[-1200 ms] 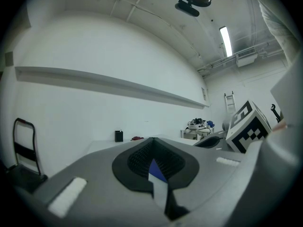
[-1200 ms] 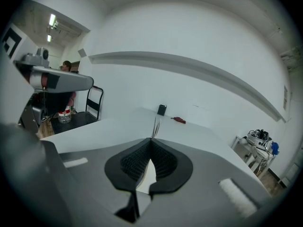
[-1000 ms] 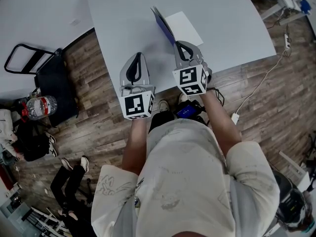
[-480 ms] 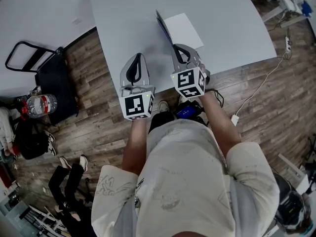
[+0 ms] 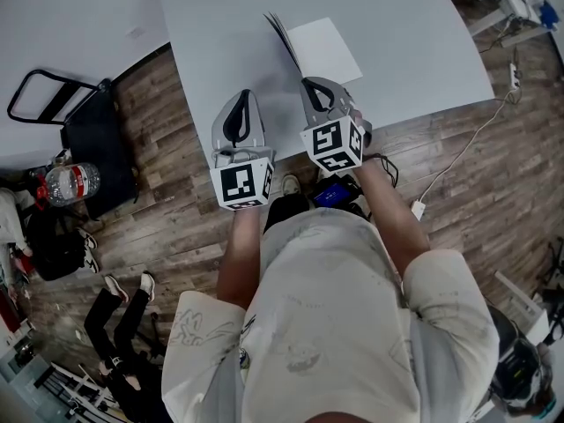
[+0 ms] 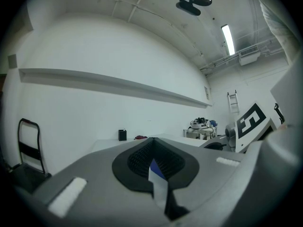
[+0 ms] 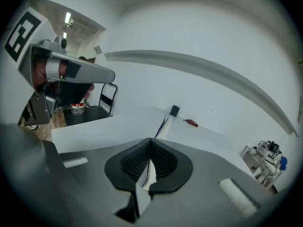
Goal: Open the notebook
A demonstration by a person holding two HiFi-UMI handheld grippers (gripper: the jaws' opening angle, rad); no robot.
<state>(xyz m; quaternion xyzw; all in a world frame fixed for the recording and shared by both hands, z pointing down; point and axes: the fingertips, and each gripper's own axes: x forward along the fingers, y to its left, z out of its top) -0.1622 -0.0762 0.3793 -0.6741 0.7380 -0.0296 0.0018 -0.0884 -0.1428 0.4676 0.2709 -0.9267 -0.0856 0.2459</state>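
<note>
**A:** Your right hand-held gripper (image 5: 308, 83) is clamped on the cover (image 5: 284, 40). A second ago its blue face leaned over the page; now you've swung it up to stand nearly edge-on.

**B:** So you're about halfway there. The notebook (image 5: 324, 51) lies near your edge of the desk (image 5: 397, 25), with its plain white page showing.

**A:** The cover is a thin sheet and looks stiff, and the desk is smooth and pale. Your left hand-held gripper (image 5: 246, 97) has its jaws together on nothing.
</note>
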